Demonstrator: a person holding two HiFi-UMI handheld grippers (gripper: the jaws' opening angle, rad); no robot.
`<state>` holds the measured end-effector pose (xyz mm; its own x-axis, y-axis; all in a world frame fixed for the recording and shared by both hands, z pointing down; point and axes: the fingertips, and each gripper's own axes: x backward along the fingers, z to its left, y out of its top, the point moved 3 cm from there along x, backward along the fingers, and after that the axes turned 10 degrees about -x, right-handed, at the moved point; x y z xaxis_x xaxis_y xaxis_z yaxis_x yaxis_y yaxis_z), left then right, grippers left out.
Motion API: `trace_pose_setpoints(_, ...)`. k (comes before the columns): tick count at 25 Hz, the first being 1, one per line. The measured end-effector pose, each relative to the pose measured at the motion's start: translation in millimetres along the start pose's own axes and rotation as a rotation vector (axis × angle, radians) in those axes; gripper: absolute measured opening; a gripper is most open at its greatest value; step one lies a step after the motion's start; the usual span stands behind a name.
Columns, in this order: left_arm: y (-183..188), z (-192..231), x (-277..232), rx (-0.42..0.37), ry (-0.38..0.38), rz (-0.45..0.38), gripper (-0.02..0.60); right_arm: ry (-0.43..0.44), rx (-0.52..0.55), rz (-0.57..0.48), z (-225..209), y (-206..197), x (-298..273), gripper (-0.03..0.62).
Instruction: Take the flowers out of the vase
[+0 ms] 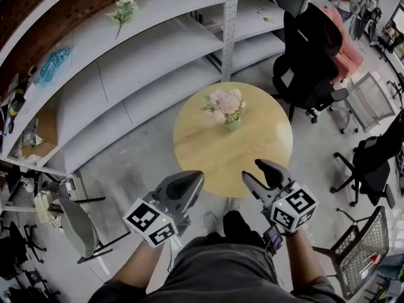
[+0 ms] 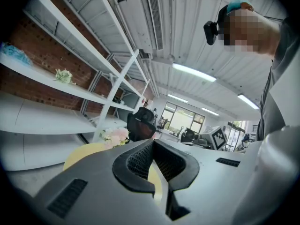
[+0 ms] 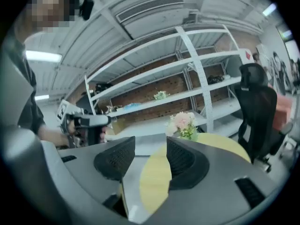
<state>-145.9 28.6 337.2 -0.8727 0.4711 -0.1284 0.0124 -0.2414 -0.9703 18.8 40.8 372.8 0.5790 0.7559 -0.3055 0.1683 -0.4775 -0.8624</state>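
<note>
Left gripper (image 1: 194, 178) is seen pressed together, empty; right gripper (image 1: 257, 171) is spread, empty. Flowers (image 1: 224, 104) are noted farther off on the round table (image 1: 202, 150); vase (image 1: 232, 125) is largely hidden under blooms.

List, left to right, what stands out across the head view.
Blue object on the shelf → left hand-held gripper → flowers in the green vase → right hand-held gripper → wire basket.

A: Head view?
B: Looks steeply down from above, well off the round table (image 1: 202, 156).
A: Gripper views?
B: Sit low behind own jaws, face nearly level; share table, flowers (image 3: 182, 122) and shelving (image 3: 199, 90) with the head view.
</note>
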Motion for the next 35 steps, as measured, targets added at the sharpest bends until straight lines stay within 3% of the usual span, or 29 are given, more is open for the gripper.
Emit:
trace_pose_setpoints(2, -3.8, 12.0, -10.5, 0.004, 0.024, 0.018, 0.009, -0.041, 0.108, 0.03, -25.6, -0.1, -21.4, 0.186)
trace_pose_setpoints(5, -11.7, 29.5, -29.2, 0.005, 0.077, 0.048, 0.009, -0.055, 0.171, 0.058, -70.0, -0.2, -55.9, 0.225)
trace_pose_setpoints(10, -21.4, 49.6, -58.6, 0.022, 0.177, 0.112, 0.009, -0.044, 0.294, 0.124, -131.5, -5.8, -110.4, 0.286)
trace_pose_setpoints(16, -39.6, 63.2, -74.9, 0.067, 0.285, 0.182, 0.009, 0.013, 0.443, 0.218, -173.5, -27.1, -167.4, 0.312)
trace_pose_setpoints(25, -71.6, 76.4, -90.9, 0.128, 0.303, 0.273, 0.009, -0.008, 0.594, 0.205, -191.6, -48.6, -210.1, 0.313)
trace_pose_setpoints(35, -95.2, 87.1, -93.7, 0.161, 0.253, 0.319, 0.009, -0.015, 0.628, 0.154, -188.6, -52.0, -229.4, 0.311)
